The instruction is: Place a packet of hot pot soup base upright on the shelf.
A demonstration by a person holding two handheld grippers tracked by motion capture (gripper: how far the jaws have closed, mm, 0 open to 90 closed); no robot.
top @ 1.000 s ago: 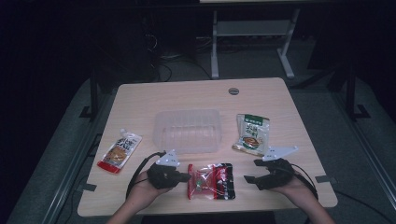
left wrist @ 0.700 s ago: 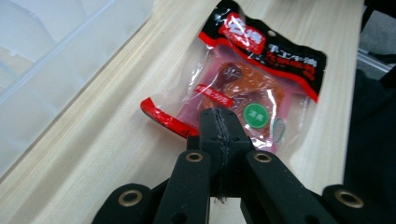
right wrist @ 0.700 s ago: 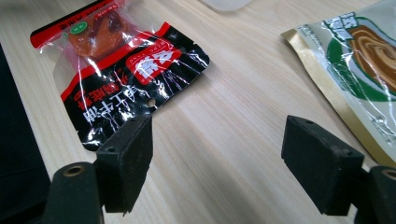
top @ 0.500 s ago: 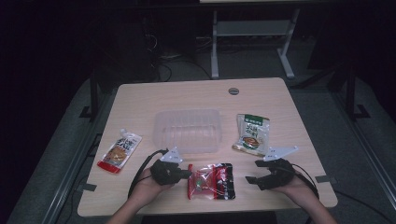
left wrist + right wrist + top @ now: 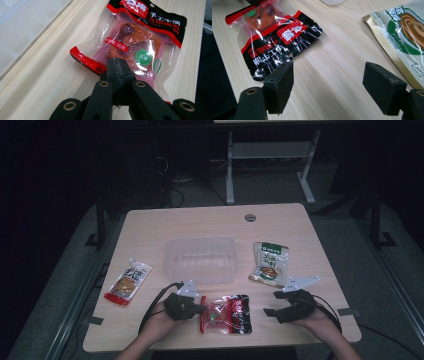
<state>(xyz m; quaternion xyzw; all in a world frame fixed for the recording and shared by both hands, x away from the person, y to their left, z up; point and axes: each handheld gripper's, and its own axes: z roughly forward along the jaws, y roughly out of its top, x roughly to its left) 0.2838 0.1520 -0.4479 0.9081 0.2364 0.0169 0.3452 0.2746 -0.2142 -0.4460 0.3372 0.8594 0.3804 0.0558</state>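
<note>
The red pouch (image 5: 135, 47) lies on the counter (image 5: 210, 222) between both tongs, its near edge pinched by the left tongs (image 5: 117, 65), while the right tongs (image 5: 328, 82) gape wide beside it.

The high view is dim and grainy: the worktop (image 5: 215, 225) is the one lit patch, the floor around it falling into near black. Both gripper views are bright and evenly lit. White glare streaks the snack pouch (image 5: 140, 42) just ahead of the left tongs (image 5: 117, 65). The right tongs (image 5: 328, 82) are soft at the frame's bottom edge.
</note>
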